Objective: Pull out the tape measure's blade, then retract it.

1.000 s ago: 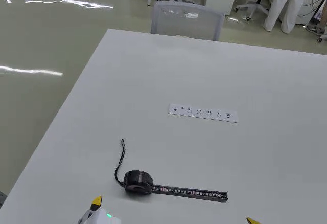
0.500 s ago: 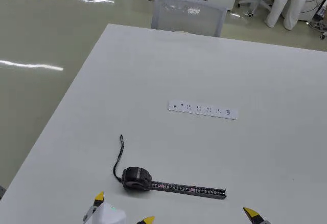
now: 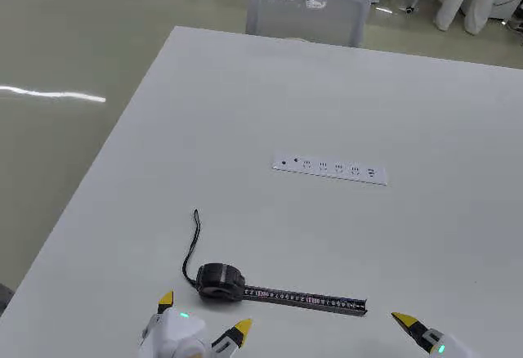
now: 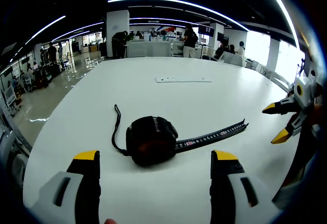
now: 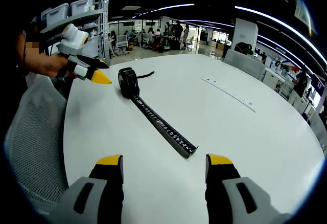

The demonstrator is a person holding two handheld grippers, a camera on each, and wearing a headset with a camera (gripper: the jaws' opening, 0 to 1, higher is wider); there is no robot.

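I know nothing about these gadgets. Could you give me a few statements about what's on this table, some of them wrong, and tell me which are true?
1. The tape measure has its blade pulled out, lying flat on the table. True.
2. The left claw is clamped on the tape measure. False: it is open, with the tape measure just ahead of its jaws and not touched.
3. The right claw is open and faces the blade's free end. True.
4. The power strip lies on top of the blade. False: it lies apart, farther across the table.
5. A black strap trails from the tape measure. True.
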